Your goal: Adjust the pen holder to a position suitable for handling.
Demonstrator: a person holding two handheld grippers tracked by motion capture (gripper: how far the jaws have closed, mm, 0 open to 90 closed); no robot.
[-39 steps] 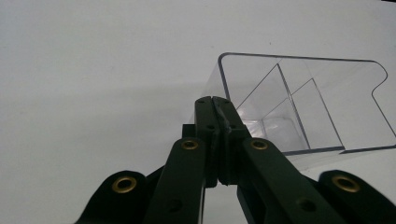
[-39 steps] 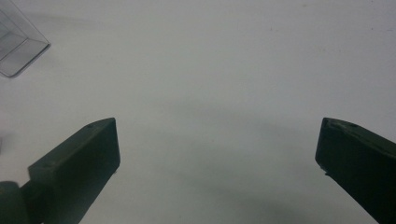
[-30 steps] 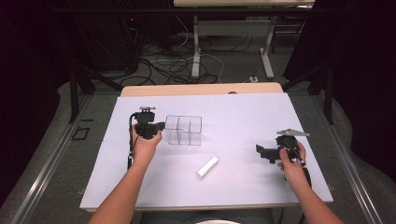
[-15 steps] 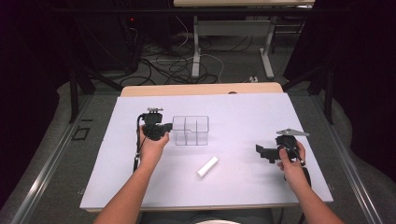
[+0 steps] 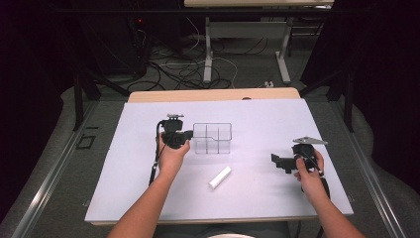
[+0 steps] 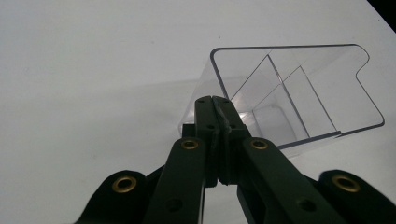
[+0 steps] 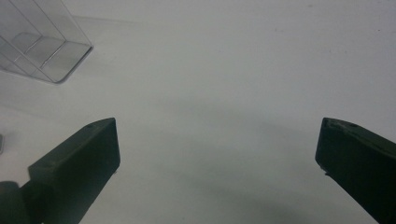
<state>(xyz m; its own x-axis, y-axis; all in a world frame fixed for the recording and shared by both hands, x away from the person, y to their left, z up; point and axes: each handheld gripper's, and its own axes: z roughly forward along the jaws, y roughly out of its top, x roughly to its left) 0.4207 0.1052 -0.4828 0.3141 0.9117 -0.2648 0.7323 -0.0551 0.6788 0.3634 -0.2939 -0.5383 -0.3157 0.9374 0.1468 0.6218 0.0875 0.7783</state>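
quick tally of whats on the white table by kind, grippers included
clear plastic divided box: 1
white stick-shaped piece: 1
handheld grippers: 2, the left gripper shut on the box's wall, the right gripper open over bare table
total: 4

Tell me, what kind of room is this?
Probably a lab or workshop for recording. A white table stands among dark curtains, loose cables lie on the floor, and a person holds the left gripper.
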